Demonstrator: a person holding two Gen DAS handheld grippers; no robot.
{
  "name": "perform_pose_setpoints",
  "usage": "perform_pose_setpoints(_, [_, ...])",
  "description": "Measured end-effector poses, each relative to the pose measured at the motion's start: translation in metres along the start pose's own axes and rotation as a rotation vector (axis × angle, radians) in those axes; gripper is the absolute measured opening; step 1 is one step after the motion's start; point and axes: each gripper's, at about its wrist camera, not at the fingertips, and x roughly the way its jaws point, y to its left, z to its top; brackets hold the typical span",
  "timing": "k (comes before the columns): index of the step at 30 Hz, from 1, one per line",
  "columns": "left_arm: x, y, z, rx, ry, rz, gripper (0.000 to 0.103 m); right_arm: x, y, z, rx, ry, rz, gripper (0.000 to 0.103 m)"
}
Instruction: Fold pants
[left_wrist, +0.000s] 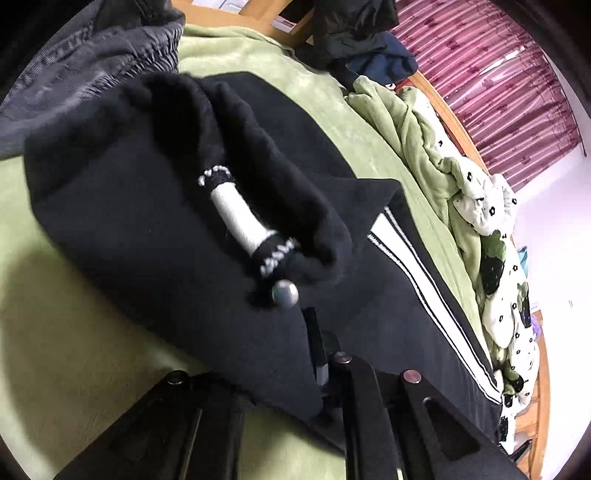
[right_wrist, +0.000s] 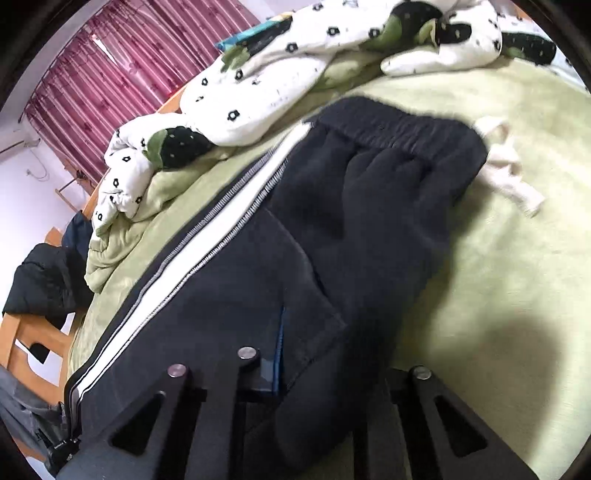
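Pants (right_wrist: 314, 236) judged soft, limp fleece (thick at cuff (left_wrist: 280, 229)); best pinched at hems. Left gripper (left_wrist: 317, 354) pinches cloth at 6 o'clock; right gripper (right_wrist: 277, 373) likewise.

One pair of black pants (right_wrist: 332, 229) lies on one green blanket (right_wrist: 498, 258). At eleven o'clock, one flowered quilt (right_wrist: 258, 85) and one red curtain (right_wrist: 110, 74).

My green blanket (left_wrist: 258, 74) covers the wooden bed frame (left_wrist: 447, 110). Magenta curtains (left_wrist: 498, 74) hang at two o'clock, against a pale wall (left_wrist: 554, 229) at three.
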Motion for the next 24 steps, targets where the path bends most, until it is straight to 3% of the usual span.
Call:
perform_pose_setpoints(6, [-0.045, -0.014, -0.041, 0.087, 0.032, 0.001, 0.01, -0.073, -0.018, -0.006, 0.016, -0.02, 0.05, 0.011])
perform_pose_setpoints(13, [-0.103, -0.02, -0.132, 0.232, 0.109, -0.041, 0.01, -0.157, -0.111, -0.029, 0.044, -0.015, -0.009, 0.011])
perform_pose_setpoints(15, [-0.108, -0.023, -0.157, 0.293, 0.108, 0.007, 0.01, -0.16, -0.126, -0.037, 0.022, 0.019, -0.036, 0.012])
perform_pose_setpoints(18, [-0.106, -0.027, -0.171, 0.361, 0.084, 0.096, 0.015, -0.156, -0.151, -0.05, 0.057, 0.092, -0.031, 0.021])
perform_pose_setpoints(19, [-0.106, -0.027, -0.17, 0.345, 0.088, 0.105, 0.016, -0.162, -0.159, -0.054, 0.072, 0.067, -0.025, 0.027])
perform_pose_setpoints(22, [-0.112, -0.031, -0.169, 0.343, 0.122, 0.135, 0.033, -0.182, -0.168, -0.058, 0.044, -0.034, -0.068, 0.052])
perform_pose_setpoints(24, [-0.118, -0.038, -0.176, 0.39, 0.114, 0.171, 0.044, -0.186, -0.171, -0.051, 0.029, -0.067, -0.086, 0.057])
